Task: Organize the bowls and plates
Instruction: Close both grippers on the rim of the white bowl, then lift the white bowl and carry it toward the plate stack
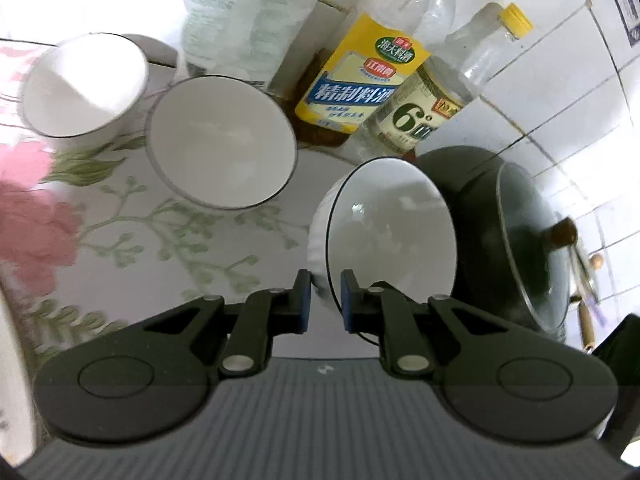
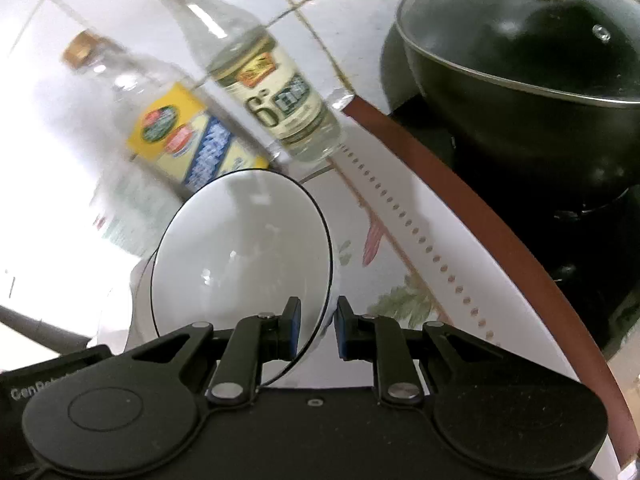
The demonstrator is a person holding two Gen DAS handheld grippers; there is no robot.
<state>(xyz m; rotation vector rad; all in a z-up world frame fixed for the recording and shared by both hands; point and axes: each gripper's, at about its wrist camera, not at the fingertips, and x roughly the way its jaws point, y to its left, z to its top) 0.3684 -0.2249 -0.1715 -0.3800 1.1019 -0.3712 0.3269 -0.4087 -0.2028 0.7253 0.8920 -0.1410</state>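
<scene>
In the left wrist view my left gripper (image 1: 325,292) is shut on the near rim of a tilted white bowl (image 1: 388,232) with a thin dark edge, lifted off the flowered cloth (image 1: 140,232). Two more white bowls (image 1: 220,140) (image 1: 80,84) sit on the cloth to the left. In the right wrist view my right gripper (image 2: 318,320) is shut on the right rim of a tilted white bowl (image 2: 240,252). I cannot tell whether both grippers hold the same bowl. A large white plate with a brown rim (image 2: 452,216) lies below and to the right.
A yellow-labelled bottle (image 1: 360,80), a clear vinegar bottle (image 1: 424,116) and a plastic jug (image 1: 240,20) stand against the tiled wall behind the bowls. A black wok with a glass lid (image 1: 520,240) (image 2: 520,80) sits on the stove close to the right.
</scene>
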